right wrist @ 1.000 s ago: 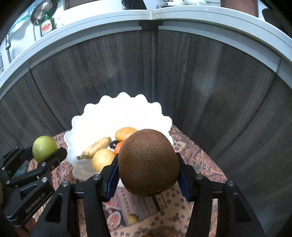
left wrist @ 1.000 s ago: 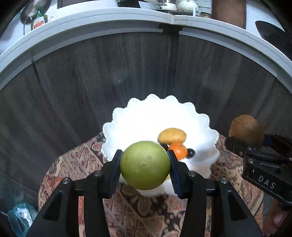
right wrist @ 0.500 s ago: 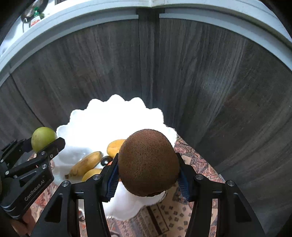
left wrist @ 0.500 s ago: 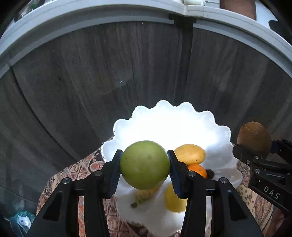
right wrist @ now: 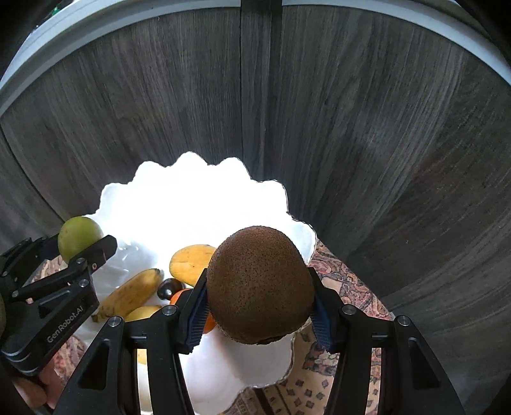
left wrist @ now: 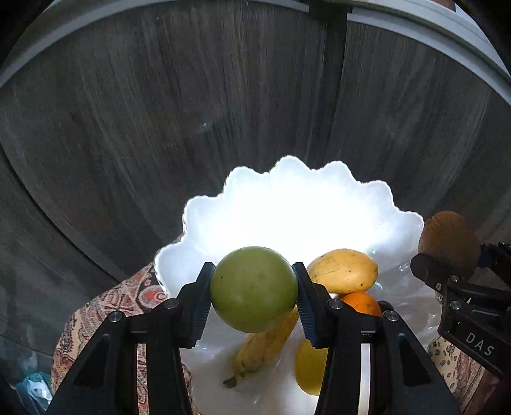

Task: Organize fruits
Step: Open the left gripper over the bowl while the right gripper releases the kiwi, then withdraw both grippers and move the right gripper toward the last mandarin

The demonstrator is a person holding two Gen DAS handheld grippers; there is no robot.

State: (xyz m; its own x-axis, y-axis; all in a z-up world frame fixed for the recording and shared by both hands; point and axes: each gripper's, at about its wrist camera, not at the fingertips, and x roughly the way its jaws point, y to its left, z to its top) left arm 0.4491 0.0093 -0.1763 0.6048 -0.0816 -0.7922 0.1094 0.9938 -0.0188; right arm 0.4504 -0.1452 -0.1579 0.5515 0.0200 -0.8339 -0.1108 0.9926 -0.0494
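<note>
A round green fruit sits clamped between the blue pads of my left gripper, held over the near left part of a white scalloped bowl. In the right wrist view my right gripper is shut on a brown rough-skinned fruit above the bowl, near its right rim. Inside the bowl lie a yellow mango, an orange, a banana, a lemon and a small dark fruit. Each gripper shows at the edge of the other's view.
The bowl stands on a patterned cloth over a low surface. Dark wood-grain cabinet doors rise just behind the bowl, under a white countertop edge. A bluish plastic bag lies at the lower left.
Both grippers have moved forward and down with their fruits, from in front of the bowl to over it. The bowl now looks larger and the counter top has left the view.
</note>
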